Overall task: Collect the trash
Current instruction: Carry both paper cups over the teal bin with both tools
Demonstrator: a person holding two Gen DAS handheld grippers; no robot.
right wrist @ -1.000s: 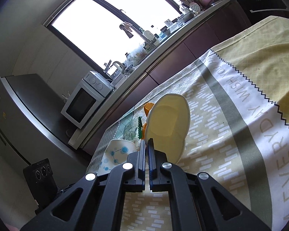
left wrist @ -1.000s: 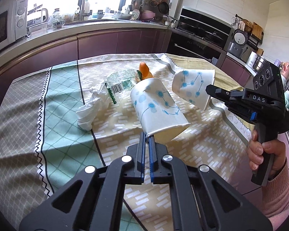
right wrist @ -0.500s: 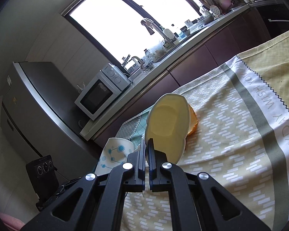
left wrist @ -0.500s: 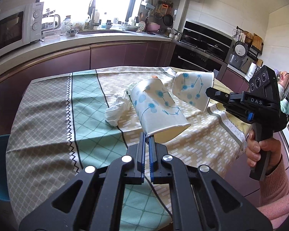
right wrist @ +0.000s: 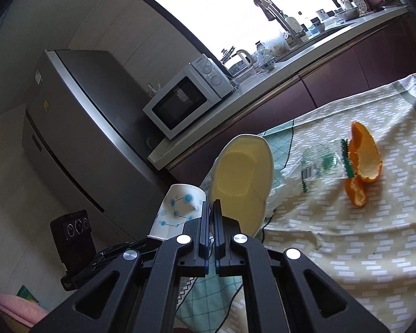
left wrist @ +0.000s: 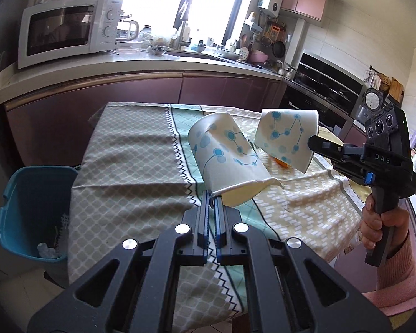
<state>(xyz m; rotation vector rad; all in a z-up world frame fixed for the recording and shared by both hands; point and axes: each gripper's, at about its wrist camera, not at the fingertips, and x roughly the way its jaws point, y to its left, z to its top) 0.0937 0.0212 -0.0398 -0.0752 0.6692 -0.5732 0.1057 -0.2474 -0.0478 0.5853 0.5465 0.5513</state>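
You hold two thin paper cups.
Left gripper (left wrist: 213, 204) pinches one cup (left wrist: 226, 156) by its squashed rim; right gripper (right wrist: 210, 208) clamps the other cup (right wrist: 242, 177).

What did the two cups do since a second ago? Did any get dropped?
No drops. Both grippers drew back from the table with their cups, toward the near edge, so a blue bin now shows beside it. The left gripper stays clamped on its paper cup, the right gripper on the other cup. The orange peel and wrapper stayed put.
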